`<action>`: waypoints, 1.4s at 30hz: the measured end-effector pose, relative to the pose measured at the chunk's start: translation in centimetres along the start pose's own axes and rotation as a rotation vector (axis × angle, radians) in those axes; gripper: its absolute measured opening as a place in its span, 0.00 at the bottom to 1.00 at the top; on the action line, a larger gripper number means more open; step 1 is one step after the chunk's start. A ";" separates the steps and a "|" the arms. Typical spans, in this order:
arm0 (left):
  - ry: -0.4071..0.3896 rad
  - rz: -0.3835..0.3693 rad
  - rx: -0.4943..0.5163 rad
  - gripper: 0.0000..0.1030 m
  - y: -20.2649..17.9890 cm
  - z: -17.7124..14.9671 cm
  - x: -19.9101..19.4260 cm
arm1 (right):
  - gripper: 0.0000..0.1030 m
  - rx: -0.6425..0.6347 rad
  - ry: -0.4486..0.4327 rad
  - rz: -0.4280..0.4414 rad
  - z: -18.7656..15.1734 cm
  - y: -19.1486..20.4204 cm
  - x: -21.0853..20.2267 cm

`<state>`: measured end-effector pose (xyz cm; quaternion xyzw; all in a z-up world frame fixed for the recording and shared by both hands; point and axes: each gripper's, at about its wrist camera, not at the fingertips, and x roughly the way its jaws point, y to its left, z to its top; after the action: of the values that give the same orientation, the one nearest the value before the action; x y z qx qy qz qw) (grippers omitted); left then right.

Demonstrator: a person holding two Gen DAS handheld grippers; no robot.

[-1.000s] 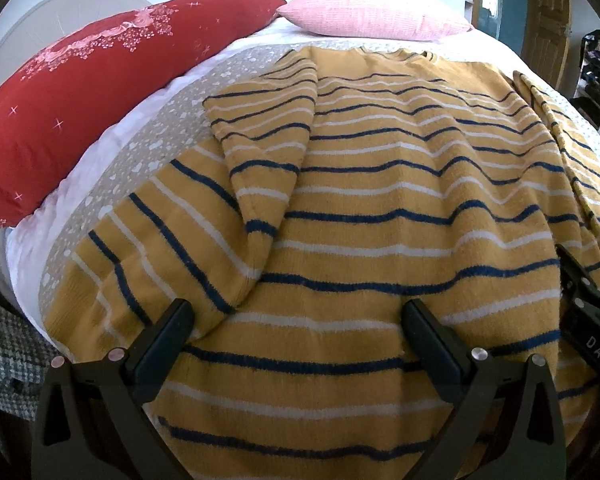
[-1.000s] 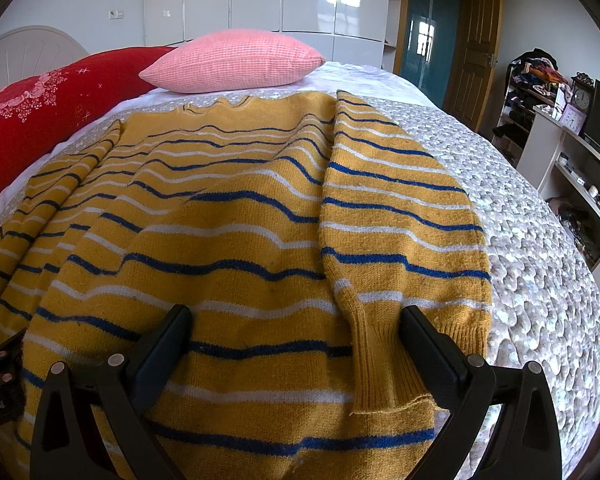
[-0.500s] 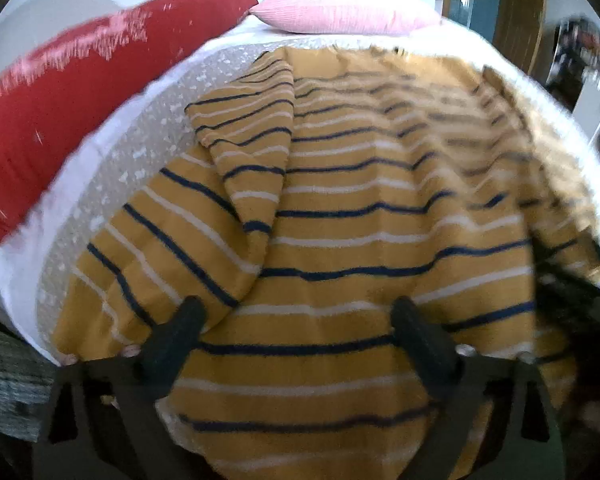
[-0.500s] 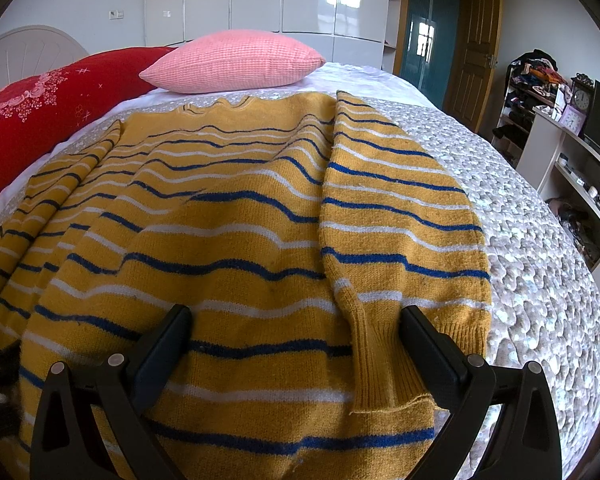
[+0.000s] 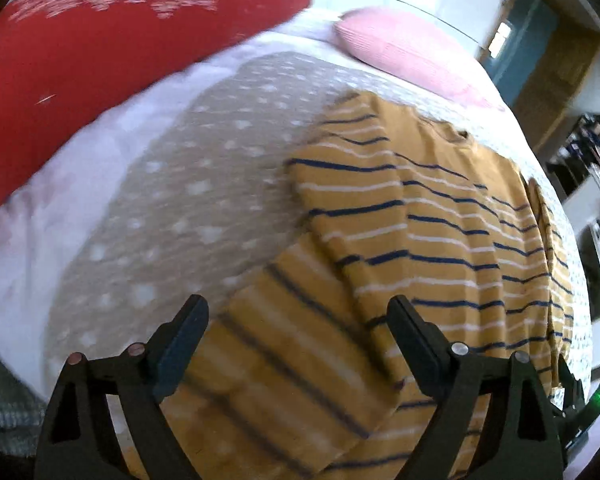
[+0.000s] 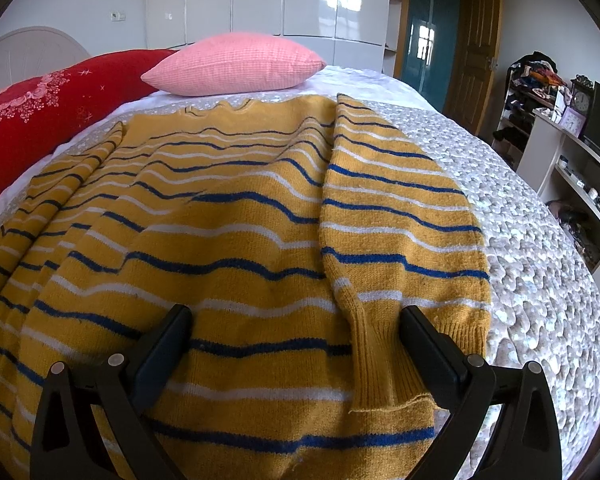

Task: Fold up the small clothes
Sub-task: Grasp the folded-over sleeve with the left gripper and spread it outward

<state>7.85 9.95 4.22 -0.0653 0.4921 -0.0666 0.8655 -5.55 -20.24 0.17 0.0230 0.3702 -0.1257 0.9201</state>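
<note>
The sweater (image 6: 236,240) lies flat across the bed (image 6: 532,264), filling mid-frame, sleeves already folded inward for folding. Both the left gripper (image 5: 298,340) and right gripper (image 6: 296,344) sit spread at lower frame, pinching nothing, probably lining up hem grabs.

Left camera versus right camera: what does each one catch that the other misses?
Only the left view shows the left gripper, open, over the sweater's left sleeve, and the right gripper's body at the frame's lower right corner. Only the right view shows the right gripper, open, over the right sleeve's cuff, plus a white wardrobe and a clock. Both show the yellow striped sweater, the red pillow, the pink pillow and the bedspread.
</note>
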 end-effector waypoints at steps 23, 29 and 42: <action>-0.060 0.147 -0.078 0.51 6.8 3.5 -2.6 | 1.00 -0.005 0.004 -0.004 0.0 0.0 0.5; 0.074 -0.051 0.004 0.51 0.8 1.3 0.7 | 1.00 -0.005 -0.002 -0.002 0.1 0.1 0.6; -0.031 0.251 -0.082 0.10 4.0 4.6 0.5 | 1.00 -0.006 -0.011 -0.003 -0.3 0.1 0.4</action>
<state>12.33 14.05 5.40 -0.0395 0.4853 0.0633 0.8712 -5.48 -20.20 -0.28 0.0190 0.3654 -0.1262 0.9221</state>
